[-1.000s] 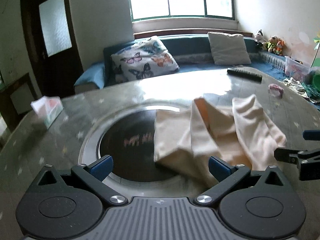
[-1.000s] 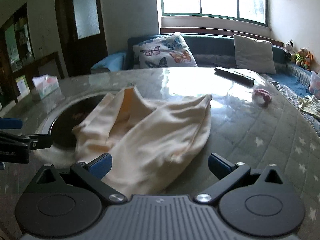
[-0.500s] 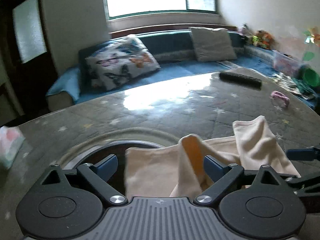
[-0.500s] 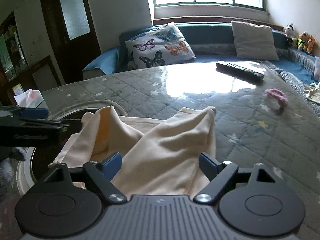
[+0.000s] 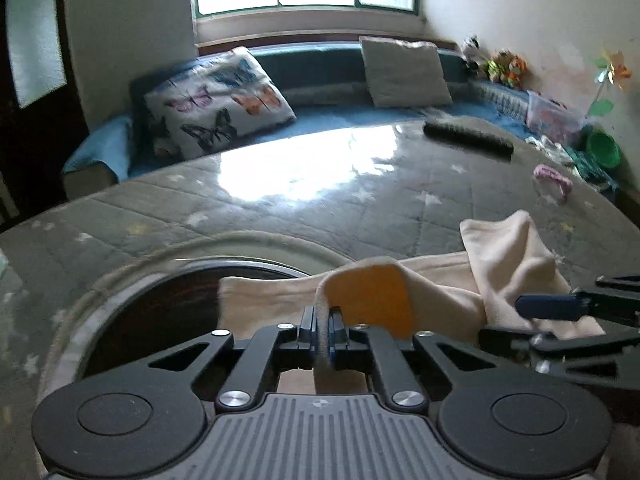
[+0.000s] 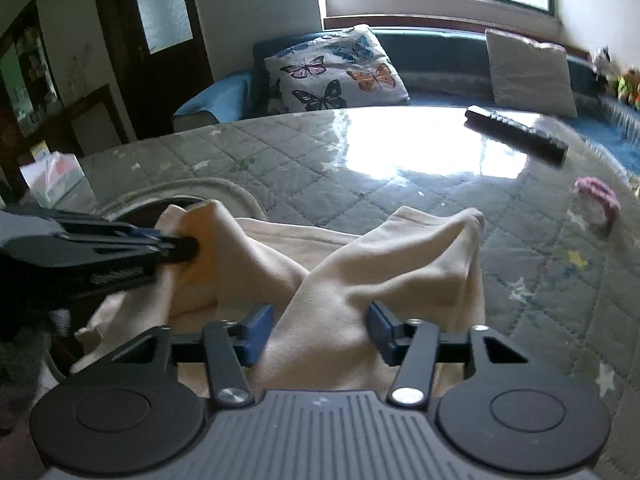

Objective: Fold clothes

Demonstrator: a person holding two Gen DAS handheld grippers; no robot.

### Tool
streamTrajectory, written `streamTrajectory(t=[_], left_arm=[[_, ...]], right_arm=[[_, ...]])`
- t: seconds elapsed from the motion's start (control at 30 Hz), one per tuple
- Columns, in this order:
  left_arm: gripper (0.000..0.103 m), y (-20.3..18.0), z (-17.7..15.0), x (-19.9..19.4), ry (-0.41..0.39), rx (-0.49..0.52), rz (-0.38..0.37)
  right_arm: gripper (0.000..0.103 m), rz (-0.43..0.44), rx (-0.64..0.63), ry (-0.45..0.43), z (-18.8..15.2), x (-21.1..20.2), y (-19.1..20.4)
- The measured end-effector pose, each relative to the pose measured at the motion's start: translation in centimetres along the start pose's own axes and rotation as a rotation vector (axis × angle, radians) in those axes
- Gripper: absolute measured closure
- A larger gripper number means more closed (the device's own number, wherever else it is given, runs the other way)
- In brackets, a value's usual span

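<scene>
Your left gripper is pinched tight on a fold of the cream garment — its blue pads have the raised edge squeezed between them, and the cloth runs back under the gripper body. Seen from your right wrist, that same gripper comes in from the left with the fabric bunched at its tip. Your right gripper is closing: its jaws stand partly apart with a thick ridge of the garment between them. The left pad lies against the cloth, while the right one seems just short of it, so it has no grip on the fabric yet.

The garment lies crumpled on the grey quilted table cover, its left part overlapping the dark round inset in the tabletop, and one corner stands up in a peak toward the right. Beyond it on the table you have a dark remote control and a small pink item, well apart from the cloth. A tissue box sits at the far left edge. Behind the table runs a blue bench with a butterfly cushion and a plain grey cushion — both under the window.
</scene>
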State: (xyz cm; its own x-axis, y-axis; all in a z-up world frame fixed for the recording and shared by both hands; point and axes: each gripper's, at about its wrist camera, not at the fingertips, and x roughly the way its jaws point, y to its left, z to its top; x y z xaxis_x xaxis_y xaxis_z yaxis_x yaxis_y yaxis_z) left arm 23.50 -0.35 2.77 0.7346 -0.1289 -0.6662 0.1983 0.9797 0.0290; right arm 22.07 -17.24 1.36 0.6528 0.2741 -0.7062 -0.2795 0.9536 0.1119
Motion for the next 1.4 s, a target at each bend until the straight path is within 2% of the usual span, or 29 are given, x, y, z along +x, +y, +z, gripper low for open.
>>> streamTrajectory(t=[0.1, 0.13, 0.2, 0.33, 0.53, 0.63, 0.73, 0.8, 0.83, 1.03, 1.1, 1.13, 1.2, 1.27, 1.4], left_arm=[[0.097, 0.9, -0.3, -2.4, -0.043, -0.023, 0.040], [0.097, 1.3, -0.4, -3.2, -0.057, -0.031, 0.055], [0.097, 2.2, -1.1, -5.1, -0.083, -0.057, 0.096], [0.098, 4.4, -3.0, -9.2, -0.122, -0.121, 0.174], [0.098, 6.8, -7.7, -13.4, -0.114, -0.220, 0.248], [0.098, 7.2, -9.9, -14.8, -0.095, -0.277, 0.245], [0.098, 6.9, -11.3, -15.7, -0.084, -0.285, 0.244], [0.098, 6.8, -12.0, -16.0, -0.080, -0.283, 0.254], [0.098, 6.8, -12.3, -16.2, -0.079, -0.288, 0.255], [0.098, 7.5, -12.8, -16.9, -0.077, -0.324, 0.273], [0.098, 7.7, -12.9, -17.2, -0.078, -0.331, 0.286], [0.098, 7.9, -13.0, -17.3, -0.078, -0.335, 0.289], [0.098, 8.0, -13.1, -17.4, -0.075, -0.334, 0.294], [0.098, 8.0, -13.3, -17.4, -0.071, -0.334, 0.301], [0.098, 8.2, -13.7, -17.7, -0.071, -0.340, 0.309]], right_arm=[[0.087, 0.009, 0.020, -0.014, -0.3, -1.1, -0.3], [0.089, 0.011, 0.029, -0.021, -0.4, -1.6, -0.4], [0.099, 0.004, 0.040, -0.039, -0.7, -2.8, -0.7], [0.101, -0.017, 0.060, -0.081, -1.4, -5.6, -1.7], [0.101, -0.023, 0.094, -0.103, -2.4, -8.6, -3.2], [0.097, -0.018, 0.081, -0.101, -2.3, -8.4, -2.6], [0.089, -0.003, 0.057, -0.087, -1.8, -7.3, -1.5], [0.070, 0.002, 0.031, -0.075, -1.3, -6.1, -0.4], [0.067, 0.005, 0.017, -0.068, -1.0, -5.4, 0.2], [0.062, -0.027, -0.031, -0.001, 0.4, -0.3, 2.3], [0.067, -0.054, -0.046, 0.012, 0.6, 0.8, 2.4], [0.073, -0.075, -0.065, 0.009, 0.5, 1.1, 2.6], [0.099, -0.107, -0.098, 0.005, 0.4, 1.4, 2.8], [0.101, -0.094, -0.083, -0.003, 0.1, 0.5, 2.4], [0.101, -0.104, -0.036, -0.080, -0.5, -3.6, 0.4]])
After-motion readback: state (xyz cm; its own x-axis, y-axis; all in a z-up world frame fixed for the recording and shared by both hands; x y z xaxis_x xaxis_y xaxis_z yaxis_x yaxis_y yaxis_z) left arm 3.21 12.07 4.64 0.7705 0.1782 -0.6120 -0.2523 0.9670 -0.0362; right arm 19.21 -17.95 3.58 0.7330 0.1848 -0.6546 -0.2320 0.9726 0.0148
